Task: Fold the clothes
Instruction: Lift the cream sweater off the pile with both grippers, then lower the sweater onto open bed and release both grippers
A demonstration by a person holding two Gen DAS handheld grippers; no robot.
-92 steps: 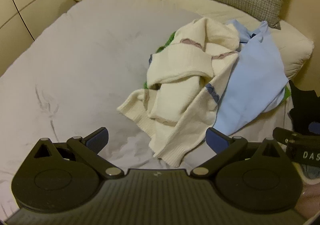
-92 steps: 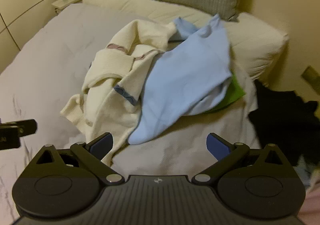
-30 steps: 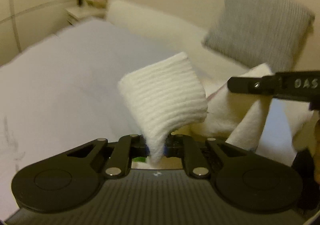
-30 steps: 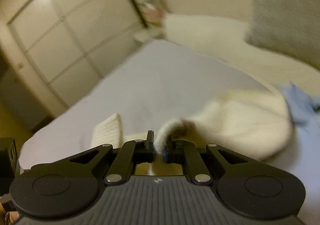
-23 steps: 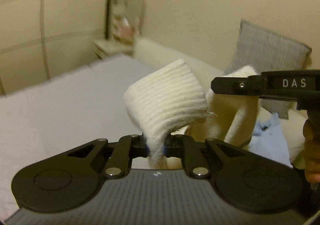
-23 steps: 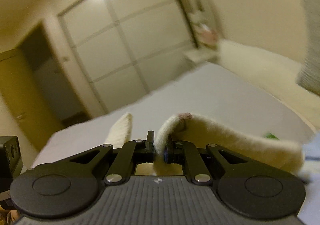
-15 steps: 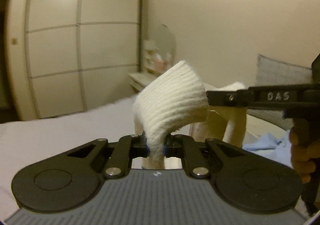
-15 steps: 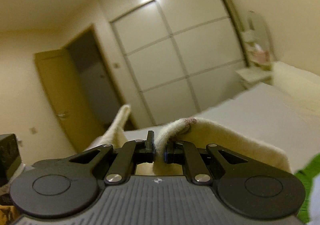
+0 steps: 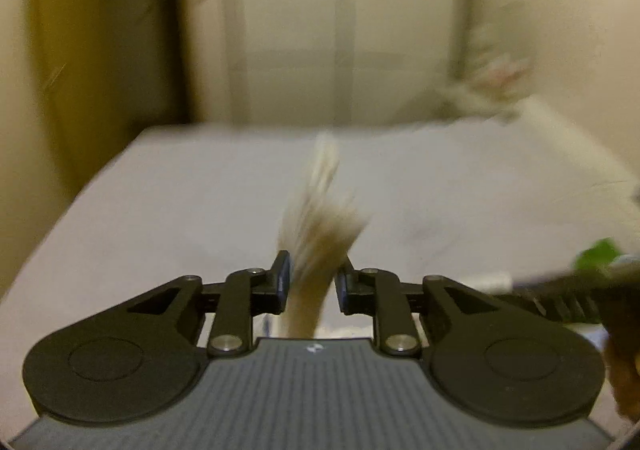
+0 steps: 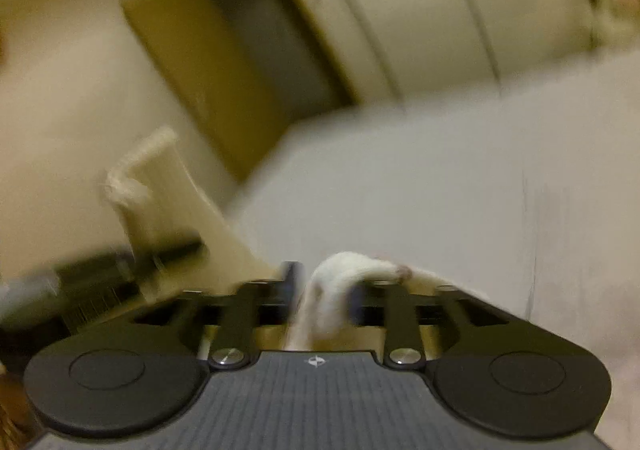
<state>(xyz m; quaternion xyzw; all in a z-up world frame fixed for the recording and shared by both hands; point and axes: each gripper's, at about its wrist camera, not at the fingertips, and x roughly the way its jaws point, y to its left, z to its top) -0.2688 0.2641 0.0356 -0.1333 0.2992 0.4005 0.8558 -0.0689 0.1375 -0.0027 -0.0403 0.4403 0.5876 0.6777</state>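
While both grippers tilt over the bed [image 9: 160, 210], their jaws pinch the cream sweater [image 10: 332, 282].

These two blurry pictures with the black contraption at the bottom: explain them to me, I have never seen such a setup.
No robot here: a person holds a two-finger gripping tool in each hand, and each carries a wide-angle camera looking forward along its fingers. The black shape at the bottom is the tool itself. One picture is from the left tool, the other from the right tool. Both are smeared because the hands are moving fast. Ahead lies a bed with a pale sheet. Each tool has a piece of a cream sweater between its fingers. The left one's fingers look slightly parted around the cloth, so its grip is unclear.
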